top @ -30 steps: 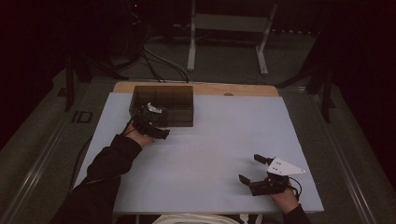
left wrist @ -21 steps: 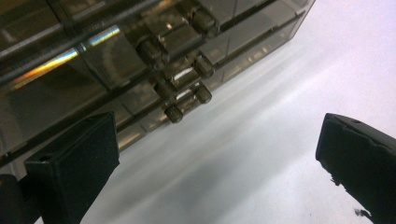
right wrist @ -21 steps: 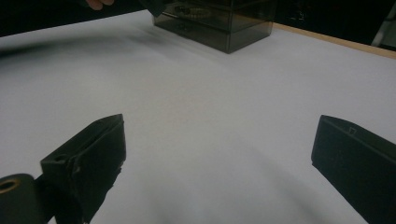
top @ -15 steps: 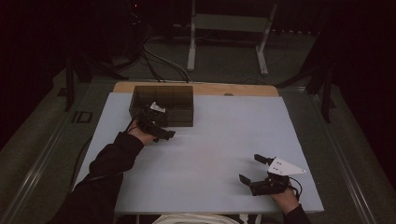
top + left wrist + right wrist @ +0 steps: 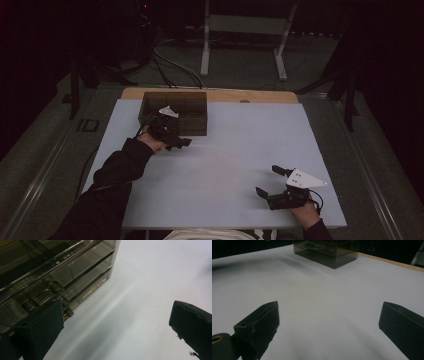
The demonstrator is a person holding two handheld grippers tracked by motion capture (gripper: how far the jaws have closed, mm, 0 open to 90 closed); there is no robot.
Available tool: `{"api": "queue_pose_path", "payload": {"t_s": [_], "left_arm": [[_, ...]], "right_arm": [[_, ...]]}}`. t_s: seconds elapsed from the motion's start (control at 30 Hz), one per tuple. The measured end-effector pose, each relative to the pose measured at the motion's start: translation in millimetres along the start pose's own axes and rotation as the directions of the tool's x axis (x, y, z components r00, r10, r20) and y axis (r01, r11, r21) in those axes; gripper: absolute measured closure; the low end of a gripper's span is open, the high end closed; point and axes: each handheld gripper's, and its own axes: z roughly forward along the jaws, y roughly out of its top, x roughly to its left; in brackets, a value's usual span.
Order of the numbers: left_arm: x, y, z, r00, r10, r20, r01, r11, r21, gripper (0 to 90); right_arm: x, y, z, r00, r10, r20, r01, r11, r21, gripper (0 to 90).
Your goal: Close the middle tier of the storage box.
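We hold our left gripper (image 5: 176, 141), jaws spread, beside the smoky drawer box (image 5: 190, 107) at the table's (image 5: 240, 150) far-left, likely for its drawers; our right gripper (image 5: 272, 181) waits spread.

The smoked clear drawer box (image 5: 175, 112) at the far left of the white table (image 5: 240, 150) is the one obstacle, and the left gripper (image 5: 172, 138) sits just beside its front. From there to the right gripper (image 5: 274, 186) near the front edge, the tabletop lies open.
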Motion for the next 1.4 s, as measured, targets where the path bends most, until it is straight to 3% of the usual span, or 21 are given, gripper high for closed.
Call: {"api": "queue_pose_path", "payload": {"t_s": [0.13,0.33,0.83,1.07,1.17,1.4], "left_arm": [[-2.3,-5.0,-6.7,0.9997,0.008,0.024,-0.008,0.9999,-0.010,0.9],[-6.8,-14.0,-14.7,0.9996,0.029,0.004,-0.029,0.9994,-0.016,0.9],[-14.3,-35.8,-36.2,0.9995,0.023,-0.023,-0.024,0.9985,-0.050,0.9],[-14.9,-50.6,-44.2,0.9980,0.007,-0.064,-0.011,0.9979,-0.064,1.0],[-15.1,-58.2,-47.5,0.9950,0.003,-0.100,-0.010,0.9974,-0.071,1.0],[-13.8,-73.6,-54.9,0.9920,-0.027,-0.124,0.016,0.9961,-0.087,0.9]], "right_arm": [[0.0,0.0,0.1,1.0000,0.001,0.000,-0.001,1.000,0.001,2.8],[0.4,0.3,0.7,1.0000,0.000,0.000,0.000,1.000,0.002,2.8],[0.6,0.7,1.5,1.0000,-0.003,-0.002,0.003,1.000,0.001,2.8],[0.8,0.8,2.1,1.0000,-0.002,-0.004,0.002,1.000,0.004,2.8],[0.7,0.9,2.1,1.0000,-0.003,-0.004,0.003,1.000,0.003,2.8],[0.8,0.9,2.5,1.0000,-0.001,-0.006,0.001,1.000,0.005,2.8]]}}
